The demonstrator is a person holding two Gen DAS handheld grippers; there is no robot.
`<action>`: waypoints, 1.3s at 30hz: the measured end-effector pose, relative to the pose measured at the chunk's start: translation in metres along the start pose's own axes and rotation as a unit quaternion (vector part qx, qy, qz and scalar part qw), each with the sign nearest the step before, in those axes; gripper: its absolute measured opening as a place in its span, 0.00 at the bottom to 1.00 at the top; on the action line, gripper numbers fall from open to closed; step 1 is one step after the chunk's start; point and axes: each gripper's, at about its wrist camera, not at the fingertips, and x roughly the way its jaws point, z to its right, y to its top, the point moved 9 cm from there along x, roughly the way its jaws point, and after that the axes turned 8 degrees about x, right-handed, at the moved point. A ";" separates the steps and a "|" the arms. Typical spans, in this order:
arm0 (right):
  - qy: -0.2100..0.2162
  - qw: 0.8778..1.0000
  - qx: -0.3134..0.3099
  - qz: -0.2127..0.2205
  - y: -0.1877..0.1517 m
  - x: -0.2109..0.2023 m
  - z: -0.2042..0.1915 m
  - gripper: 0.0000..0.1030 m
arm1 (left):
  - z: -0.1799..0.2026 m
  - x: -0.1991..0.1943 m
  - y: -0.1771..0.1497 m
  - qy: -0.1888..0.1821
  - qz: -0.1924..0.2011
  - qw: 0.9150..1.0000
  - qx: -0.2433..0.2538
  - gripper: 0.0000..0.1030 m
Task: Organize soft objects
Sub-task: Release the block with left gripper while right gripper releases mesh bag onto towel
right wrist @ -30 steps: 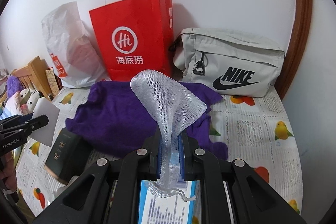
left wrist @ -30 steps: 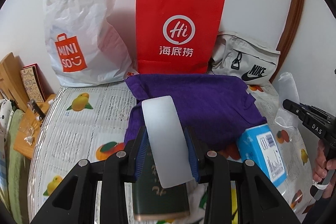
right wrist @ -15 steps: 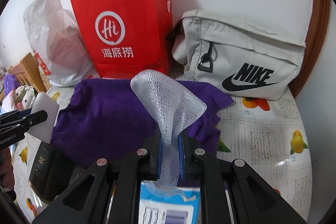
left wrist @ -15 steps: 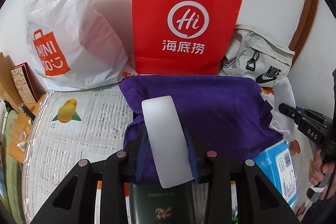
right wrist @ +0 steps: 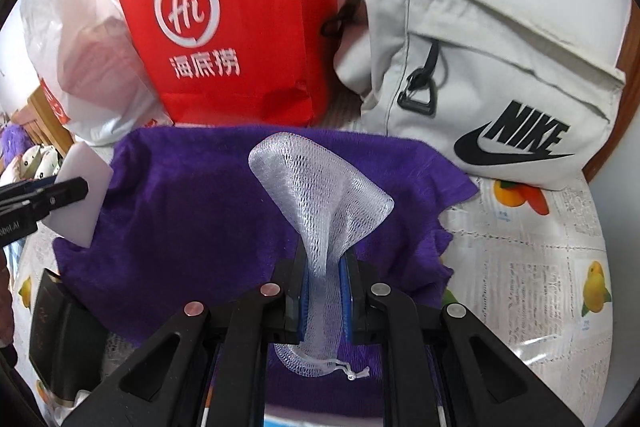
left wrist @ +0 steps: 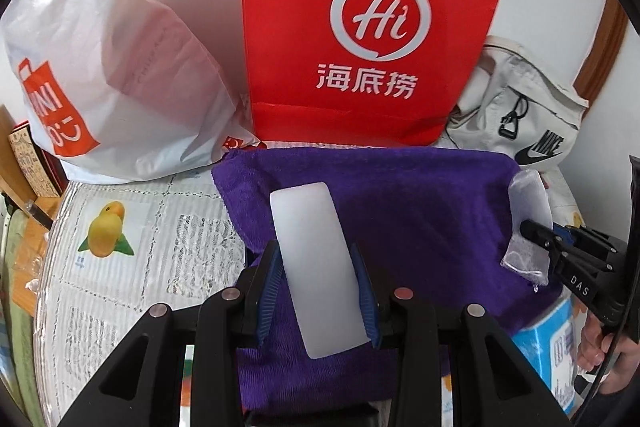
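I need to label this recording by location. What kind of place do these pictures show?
Probably a room in a home, not a workshop: a fruit-printed plastic table cover, a red paper shopping bag and a pale grey fabric Nike bag against a white wall, and plush toys at the left edge.

The red paper bag (left wrist: 360,39) bears a white ringed "Hi" logo above the characters 海底捞; the white plastic bag (left wrist: 100,67) shows part of an orange "MINISO" mark; the pale fabric bag (right wrist: 480,75) carries black "NIKE" with its swoosh; the right tongs (left wrist: 532,231) read "DAS"

Close wrist views (shared purple towel (left wrist: 420,211))
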 end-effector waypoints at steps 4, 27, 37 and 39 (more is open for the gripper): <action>-0.002 1.000 -0.002 -0.015 -0.002 0.012 0.000 0.13 | -0.001 0.013 0.002 0.001 -0.013 1.000 -0.001 0.34; -0.005 1.000 -0.012 -0.014 0.001 0.015 -0.004 0.66 | -0.008 0.025 0.004 0.013 -0.031 0.999 -0.006 0.59; -0.007 1.000 -0.005 0.010 0.004 -0.015 -0.007 0.76 | -0.013 -0.007 -0.001 0.037 -0.019 0.999 -0.009 0.62; -0.006 1.000 -0.005 0.016 0.003 -0.024 -0.009 0.79 | -0.014 -0.017 -0.004 0.041 -0.013 0.999 -0.009 0.62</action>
